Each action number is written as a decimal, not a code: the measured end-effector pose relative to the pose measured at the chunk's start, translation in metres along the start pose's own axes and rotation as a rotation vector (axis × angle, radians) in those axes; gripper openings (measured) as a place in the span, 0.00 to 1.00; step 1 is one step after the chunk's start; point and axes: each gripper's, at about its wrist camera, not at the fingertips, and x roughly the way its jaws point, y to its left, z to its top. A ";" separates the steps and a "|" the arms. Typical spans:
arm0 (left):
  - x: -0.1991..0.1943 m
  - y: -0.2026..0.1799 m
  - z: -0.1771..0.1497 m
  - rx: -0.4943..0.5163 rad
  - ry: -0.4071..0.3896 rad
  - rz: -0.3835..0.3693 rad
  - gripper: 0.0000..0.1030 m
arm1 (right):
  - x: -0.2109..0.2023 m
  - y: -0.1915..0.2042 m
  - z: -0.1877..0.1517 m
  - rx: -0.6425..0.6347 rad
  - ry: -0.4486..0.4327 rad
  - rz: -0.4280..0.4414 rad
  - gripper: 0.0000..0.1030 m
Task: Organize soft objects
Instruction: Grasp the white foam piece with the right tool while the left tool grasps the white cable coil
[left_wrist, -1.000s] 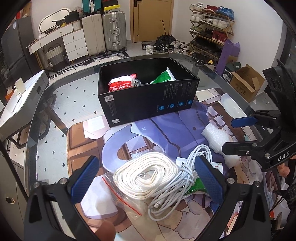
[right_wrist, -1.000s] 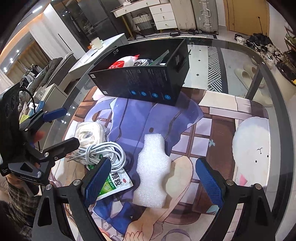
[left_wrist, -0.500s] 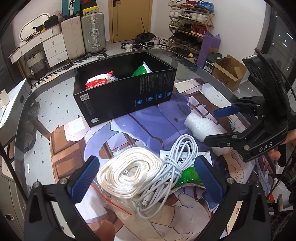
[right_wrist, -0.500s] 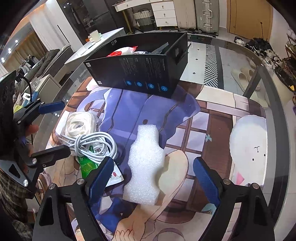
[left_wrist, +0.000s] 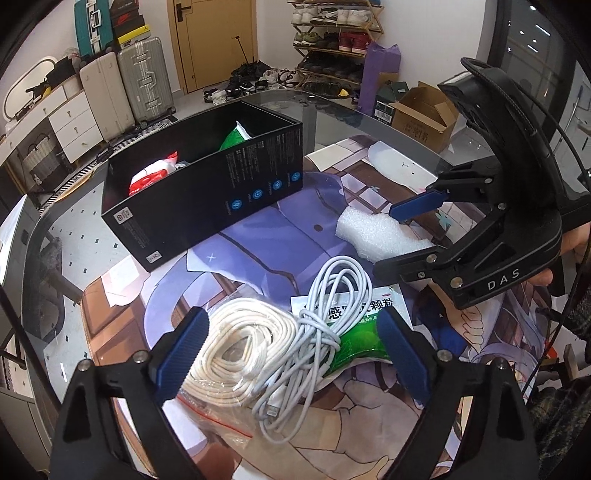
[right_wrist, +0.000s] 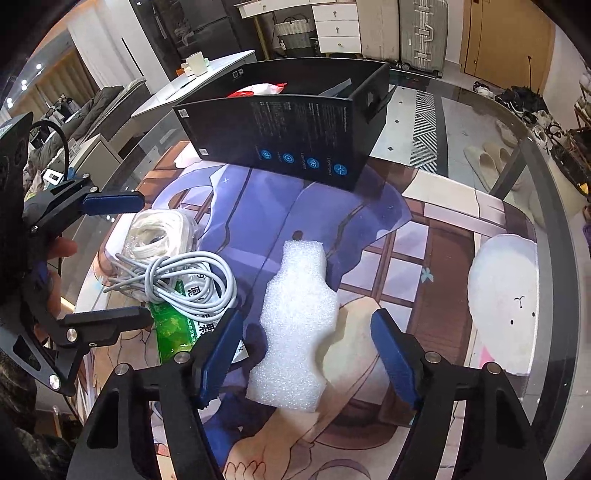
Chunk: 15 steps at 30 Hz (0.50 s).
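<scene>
Foam (right_wrist: 295, 325) light, squashy; best pinched across narrow waist. Cord (left_wrist: 317, 332) limp, tangle-prone. Both jaws closing, pads touching nothing yet.

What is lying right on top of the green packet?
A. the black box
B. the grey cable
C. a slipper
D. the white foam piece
B: the coiled grey cable lies across the green packet, while the white foam piece lies apart beside it and the black box stands farther back.
</scene>
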 end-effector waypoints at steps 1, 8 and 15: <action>0.002 0.000 0.000 0.006 0.003 -0.003 0.88 | 0.000 0.000 0.001 -0.001 0.000 -0.002 0.70; 0.007 -0.003 0.001 0.023 0.019 -0.014 0.74 | 0.002 0.003 0.002 -0.022 -0.006 -0.038 0.62; 0.013 -0.007 0.000 0.035 0.048 -0.022 0.62 | 0.003 0.008 0.000 -0.063 -0.001 -0.088 0.58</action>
